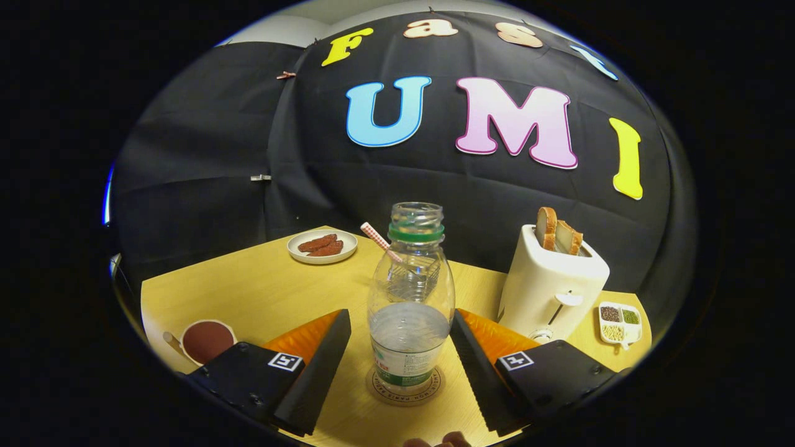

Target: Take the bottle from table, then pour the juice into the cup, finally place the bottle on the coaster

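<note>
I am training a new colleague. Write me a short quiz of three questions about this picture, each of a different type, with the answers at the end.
1. True or false: the bottle stands on the coaster.
2. What sticks out of the toaster? A) bread slices B) a spoon C) a straw
3. Fill in: the gripper fingers are ____, one on each side of the bottle with gaps between.

Key: 1 true; 2 A, the bread slices; 3 open.
</note>
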Motion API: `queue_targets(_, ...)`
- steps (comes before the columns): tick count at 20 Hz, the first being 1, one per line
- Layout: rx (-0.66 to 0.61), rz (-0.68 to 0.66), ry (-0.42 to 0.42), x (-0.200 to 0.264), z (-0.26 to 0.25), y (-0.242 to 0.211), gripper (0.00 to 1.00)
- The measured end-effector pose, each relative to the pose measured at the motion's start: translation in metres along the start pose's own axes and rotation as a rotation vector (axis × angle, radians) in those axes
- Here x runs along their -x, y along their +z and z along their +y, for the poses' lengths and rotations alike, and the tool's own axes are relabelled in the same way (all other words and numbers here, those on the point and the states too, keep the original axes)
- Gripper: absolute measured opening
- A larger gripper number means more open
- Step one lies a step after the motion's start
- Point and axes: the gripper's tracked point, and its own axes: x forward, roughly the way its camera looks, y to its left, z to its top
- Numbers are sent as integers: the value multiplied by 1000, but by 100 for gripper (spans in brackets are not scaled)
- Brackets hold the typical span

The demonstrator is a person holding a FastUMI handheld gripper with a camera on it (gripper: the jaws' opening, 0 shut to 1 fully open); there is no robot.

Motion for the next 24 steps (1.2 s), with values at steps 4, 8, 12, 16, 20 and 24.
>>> queue_targets(4,3,-8,-29,15,-1,8,98)
queue_targets(8,48,-67,-63,43,-1,39,98)
queue_targets(12,27,-117,-98,85,2,78,98)
queue_targets(16,44,-153,-149,131,-3,118,98)
queue_targets(20,52,-214,-232,181,-12,159,98)
queue_targets(24,56,-235,-317,236,-13,177,98)
